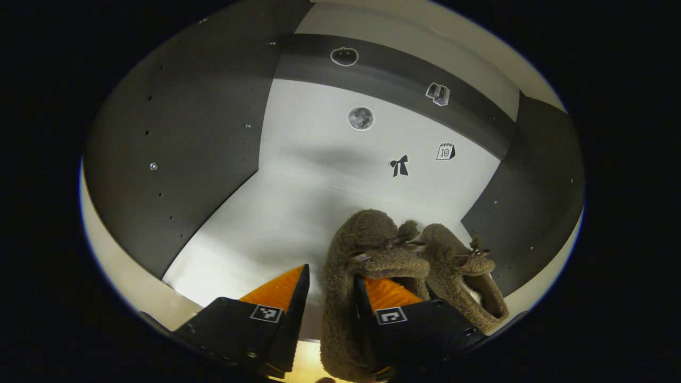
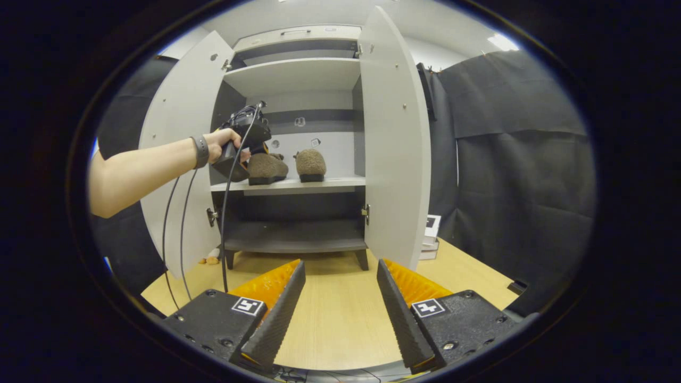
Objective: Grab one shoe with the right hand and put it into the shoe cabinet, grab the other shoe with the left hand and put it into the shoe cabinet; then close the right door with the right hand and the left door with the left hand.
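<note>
The left-hand slipper [image 1: 351, 276] sits on the cabinet's middle shelf [image 1: 255, 229], heel toward the front edge, touching the other slipper [image 1: 468, 276] on its right. The left gripper [image 1: 331, 290] has its fingers spread, one inside the slipper's opening and one outside its wall — whether the inner one presses the fleece cannot be told; this is read as a release.

Risks, as judged: pulling back with the inner finger snagged in the pile could drag the slipper off the shelf edge; a sideways exit could shove the neighbouring slipper.

The right gripper [image 2: 340, 303] hangs wide and empty over the wooden floor [image 2: 340, 319], well clear of the shoe cabinet [image 2: 298, 74]. Both the right door [image 2: 396, 143] and left door [image 2: 181, 154] stand open; dark cloth [image 2: 521, 159] lines the booth.
</note>
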Action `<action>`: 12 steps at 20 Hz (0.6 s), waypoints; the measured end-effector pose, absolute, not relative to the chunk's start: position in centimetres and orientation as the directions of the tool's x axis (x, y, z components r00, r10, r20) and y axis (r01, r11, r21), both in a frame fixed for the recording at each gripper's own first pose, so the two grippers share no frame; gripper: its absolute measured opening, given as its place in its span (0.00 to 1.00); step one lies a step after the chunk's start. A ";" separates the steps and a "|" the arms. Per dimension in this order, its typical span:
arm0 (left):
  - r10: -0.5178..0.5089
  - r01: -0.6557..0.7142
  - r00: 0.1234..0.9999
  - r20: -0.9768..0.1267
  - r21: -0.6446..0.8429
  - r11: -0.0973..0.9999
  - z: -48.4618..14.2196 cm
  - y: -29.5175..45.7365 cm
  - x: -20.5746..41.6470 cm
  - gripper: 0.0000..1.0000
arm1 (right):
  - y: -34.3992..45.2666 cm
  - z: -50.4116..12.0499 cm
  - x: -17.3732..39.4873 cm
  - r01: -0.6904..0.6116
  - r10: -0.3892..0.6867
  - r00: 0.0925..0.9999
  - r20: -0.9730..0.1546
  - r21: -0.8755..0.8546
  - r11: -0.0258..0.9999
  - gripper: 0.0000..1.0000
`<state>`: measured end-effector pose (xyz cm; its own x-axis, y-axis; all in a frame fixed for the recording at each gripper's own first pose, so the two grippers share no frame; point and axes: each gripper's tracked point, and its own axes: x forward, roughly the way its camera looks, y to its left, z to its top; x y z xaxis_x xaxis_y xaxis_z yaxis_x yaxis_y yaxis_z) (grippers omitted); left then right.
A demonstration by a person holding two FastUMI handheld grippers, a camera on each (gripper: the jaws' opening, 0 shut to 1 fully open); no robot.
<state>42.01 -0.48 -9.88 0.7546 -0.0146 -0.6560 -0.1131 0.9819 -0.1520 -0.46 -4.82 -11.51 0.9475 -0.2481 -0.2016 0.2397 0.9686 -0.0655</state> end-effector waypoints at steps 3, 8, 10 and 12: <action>-0.009 -0.119 0.763 -0.646 -0.154 0.981 -9.5 0.1 41.5 0.69 | -4.7 -11.9 -0.2 0.238 -0.244 0.946 -0.213 -0.055 0.970 0.87; -0.057 -0.082 0.816 -0.575 -0.214 0.973 -6.4 0.0 39.2 0.92 | -4.0 -11.8 0.0 0.220 -0.228 0.951 -0.210 -0.062 0.974 0.87; -0.090 -0.041 0.845 -0.527 -0.232 0.972 -4.1 -0.3 37.9 0.92 | -3.7 -12.0 0.1 0.209 -0.218 0.952 -0.216 -0.064 0.976 0.87; -0.116 0.000 0.874 -0.472 -0.238 0.971 -1.5 -0.7 36.4 0.92 | -3.3 -12.1 0.1 0.197 -0.206 0.953 -0.223 -0.065 0.978 0.87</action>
<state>36.42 -0.65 -1.54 0.8741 -0.1162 -0.4716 0.0005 0.9712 -0.2384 0.14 -3.30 -12.07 0.9527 -0.2063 -0.2230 0.1967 0.9783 -0.0648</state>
